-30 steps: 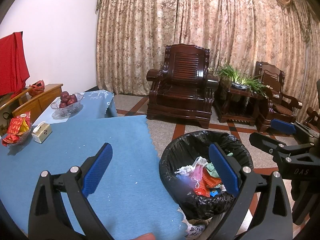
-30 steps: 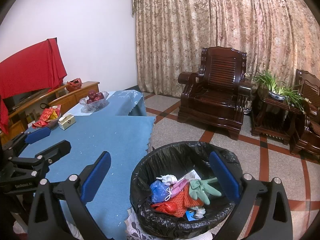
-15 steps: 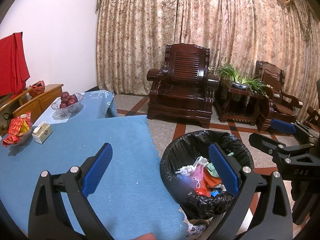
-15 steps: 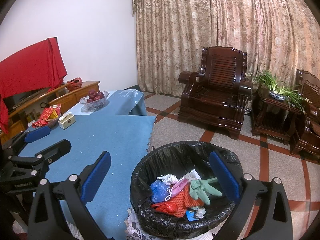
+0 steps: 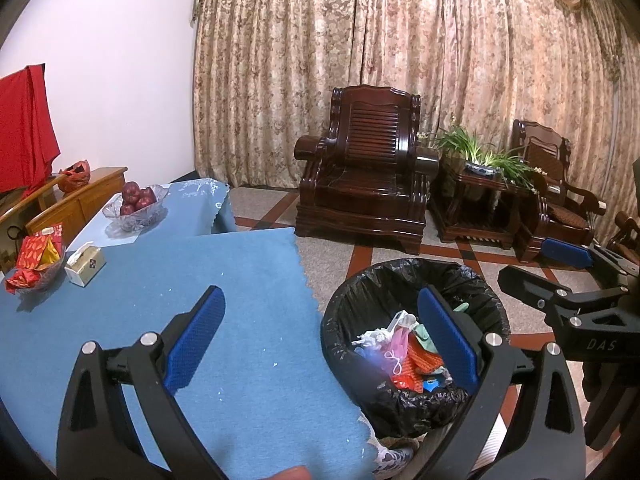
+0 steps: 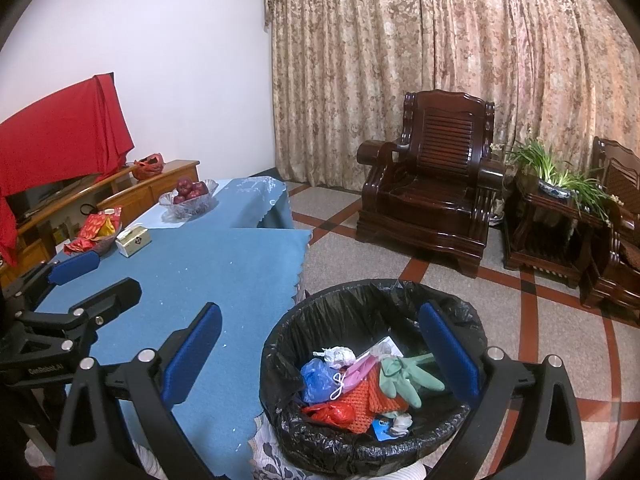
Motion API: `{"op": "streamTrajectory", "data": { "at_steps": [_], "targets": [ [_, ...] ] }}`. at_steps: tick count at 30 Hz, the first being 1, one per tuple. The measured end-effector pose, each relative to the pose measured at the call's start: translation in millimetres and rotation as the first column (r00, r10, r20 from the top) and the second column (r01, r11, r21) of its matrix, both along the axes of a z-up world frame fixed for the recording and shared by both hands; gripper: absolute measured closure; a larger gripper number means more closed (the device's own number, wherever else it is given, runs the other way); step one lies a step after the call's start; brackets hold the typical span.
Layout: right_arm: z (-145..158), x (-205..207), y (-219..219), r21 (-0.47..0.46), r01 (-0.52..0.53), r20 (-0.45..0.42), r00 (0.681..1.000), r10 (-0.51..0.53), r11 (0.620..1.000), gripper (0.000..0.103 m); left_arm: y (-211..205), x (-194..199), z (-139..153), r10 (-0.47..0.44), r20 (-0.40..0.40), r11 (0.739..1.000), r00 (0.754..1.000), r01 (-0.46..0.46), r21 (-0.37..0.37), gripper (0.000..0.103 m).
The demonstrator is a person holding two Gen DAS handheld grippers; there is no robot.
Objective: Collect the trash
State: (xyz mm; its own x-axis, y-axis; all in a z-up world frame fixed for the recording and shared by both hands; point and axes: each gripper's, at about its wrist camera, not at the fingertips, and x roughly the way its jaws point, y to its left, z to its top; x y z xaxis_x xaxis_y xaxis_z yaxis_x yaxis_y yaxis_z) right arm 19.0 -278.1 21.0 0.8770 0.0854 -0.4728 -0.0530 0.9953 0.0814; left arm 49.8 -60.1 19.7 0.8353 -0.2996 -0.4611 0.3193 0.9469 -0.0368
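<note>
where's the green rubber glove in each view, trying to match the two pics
Left wrist view: green rubber glove is only a sliver in the trash bin, peeking from behind the left tool's right blue finger.
Right wrist view: glove lies in plain sight, right of centre on the pile in the bin.
Shared landmark: the orange mesh net beside it.

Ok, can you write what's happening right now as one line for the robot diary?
left gripper: open, empty | right gripper: open, empty | trash bin: holds trash, beside table
</note>
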Motion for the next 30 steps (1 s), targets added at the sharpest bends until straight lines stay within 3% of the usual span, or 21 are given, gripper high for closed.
{"op": "streamTrajectory", "data": {
  "at_steps": [30],
  "targets": [
    [-0.6, 0.7, 0.9, 0.001, 0.001, -0.004, 1.000, -0.001, 1.000, 0.006, -1.2, 0.1, 3.9, -0.001, -0.003, 1.000, 1.000, 0.001, 0.004, 0.009]
  ]
}}
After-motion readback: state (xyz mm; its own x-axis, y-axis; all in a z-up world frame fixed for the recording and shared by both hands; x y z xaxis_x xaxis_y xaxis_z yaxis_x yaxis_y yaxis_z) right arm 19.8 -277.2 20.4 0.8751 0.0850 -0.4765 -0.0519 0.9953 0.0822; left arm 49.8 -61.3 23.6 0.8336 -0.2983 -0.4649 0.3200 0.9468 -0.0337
